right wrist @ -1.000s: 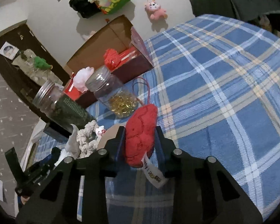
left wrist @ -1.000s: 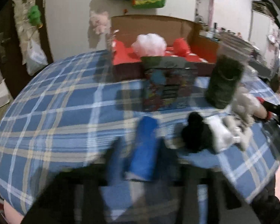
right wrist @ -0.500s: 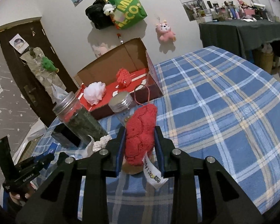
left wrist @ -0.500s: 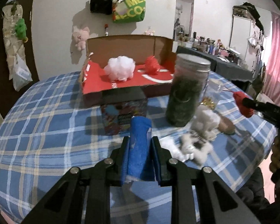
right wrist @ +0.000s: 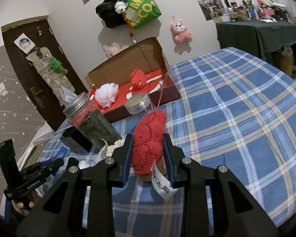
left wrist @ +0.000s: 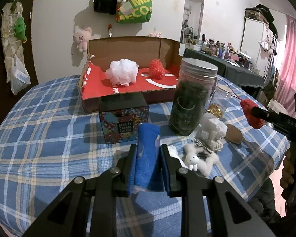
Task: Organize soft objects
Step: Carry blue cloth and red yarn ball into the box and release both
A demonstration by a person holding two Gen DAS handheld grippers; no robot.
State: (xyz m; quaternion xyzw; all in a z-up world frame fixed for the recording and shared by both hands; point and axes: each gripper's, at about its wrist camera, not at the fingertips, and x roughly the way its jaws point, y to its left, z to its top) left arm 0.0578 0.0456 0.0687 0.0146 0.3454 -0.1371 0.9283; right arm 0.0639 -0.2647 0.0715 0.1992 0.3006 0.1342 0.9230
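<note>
My left gripper (left wrist: 147, 154) is shut on a rolled blue cloth (left wrist: 148, 156), held above the blue plaid table (left wrist: 39, 138). In the right wrist view my right gripper (right wrist: 148, 148) is shut on a red plush toy (right wrist: 149, 138) with a white tag and a red cord. That same red plush toy (left wrist: 251, 114) shows at the right of the left wrist view. Behind stands an open cardboard box (left wrist: 128, 90) with a red floor, holding a white mesh puff (left wrist: 122, 74) and a red knitted ball (left wrist: 156, 69). A white plush toy (left wrist: 199, 158) lies on the table near the jar.
A tall jar of dark green stuff (left wrist: 191, 100) and a patterned box labelled beauty cream (left wrist: 124, 122) stand before the cardboard box. A smaller jar (right wrist: 139, 106) with gold bits and a brown oval piece (left wrist: 233, 134) are nearby. Bags and plush toys hang on the wall.
Both grippers have risen from the table with the blue cloth and the red plush held. The views tilted up toward the cardboard box; over the last half second little moved.
</note>
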